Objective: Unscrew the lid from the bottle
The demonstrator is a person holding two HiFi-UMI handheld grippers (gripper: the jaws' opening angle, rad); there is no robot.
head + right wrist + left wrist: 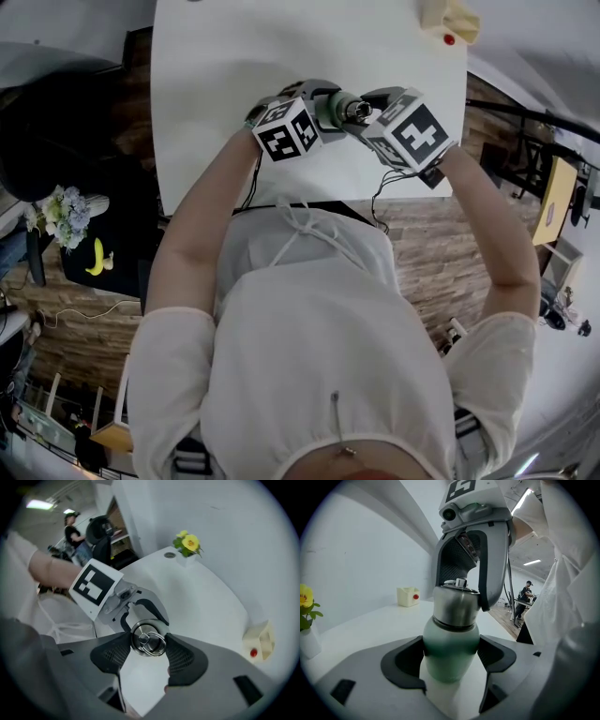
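Bottle: rounded, matte pale-green body, pinched at mid-height between the black pads of the left tongs, base nearest the tongs' throat, neck pointing away. Just past those pads sits the lid: brushed steel, cylindrical, with a wire ring on top. Right tongs stand over the lid from above, mesh-textured pads pressed on its opposite sides. Below both tongs: smooth white worktop. Right of the right tongs, well apart: cream box with a red knob. Farthest ahead: yellow flowers.
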